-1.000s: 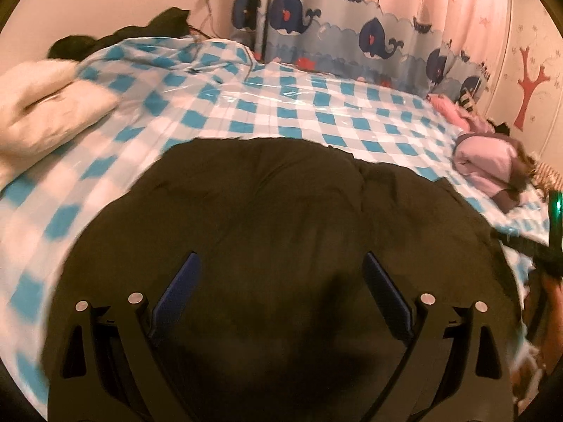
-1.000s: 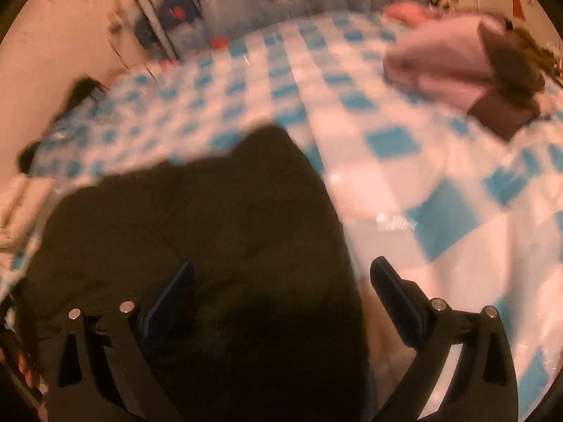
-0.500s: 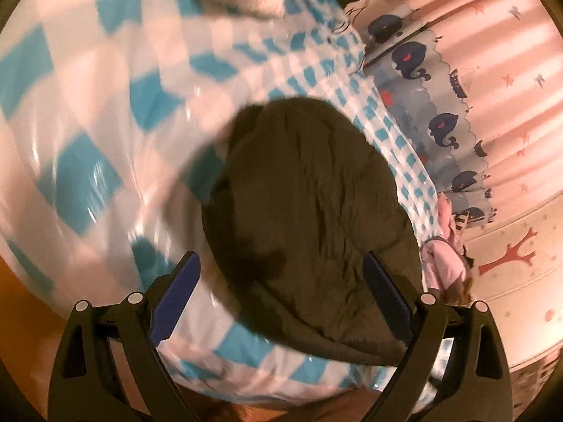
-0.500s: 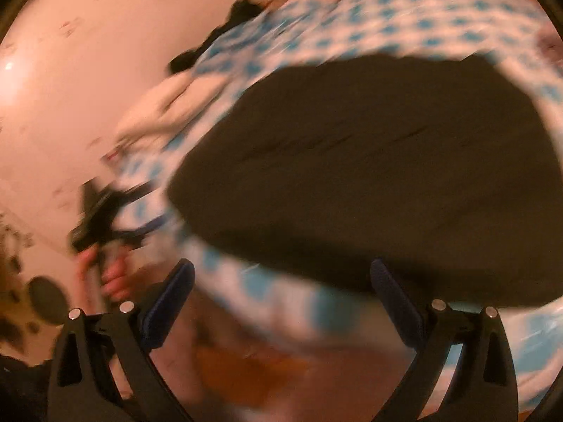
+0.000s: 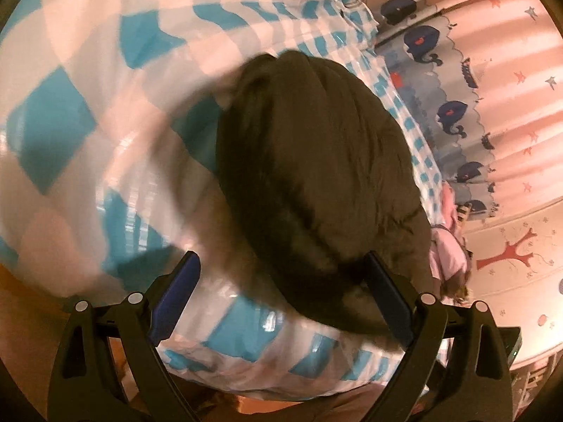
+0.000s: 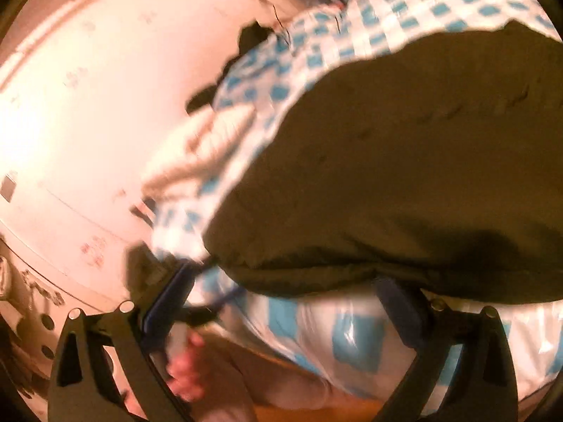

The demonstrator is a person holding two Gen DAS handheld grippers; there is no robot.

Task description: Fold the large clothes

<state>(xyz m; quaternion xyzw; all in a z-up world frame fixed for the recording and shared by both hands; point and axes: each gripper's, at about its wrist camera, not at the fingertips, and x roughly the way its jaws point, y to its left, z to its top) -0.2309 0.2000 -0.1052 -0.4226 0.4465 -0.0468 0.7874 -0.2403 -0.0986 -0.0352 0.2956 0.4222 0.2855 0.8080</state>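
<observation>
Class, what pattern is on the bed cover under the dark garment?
Blue and white checked bed cover; clearest in the left wrist view.

Left black plastic two-finger claw (image 5: pixel 281 302): blue pads (image 5: pixel 174 297), silver screws at pivots. Right black plastic claw (image 6: pixel 281 311): same blue pads (image 6: pixel 165 307), silver screws.

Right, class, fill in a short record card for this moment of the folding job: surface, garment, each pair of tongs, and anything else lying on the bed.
surface: bed with blue-and-white checked cover
garment: dark olive padded garment, lying bunched on the cover near the bed's edge
left tongs: open, nothing held, pointing at the garment's near edge
right tongs: open, nothing held, near the garment's lower edge
other item: pink clothes beyond the garment
backdrop: whale-print curtain
</observation>
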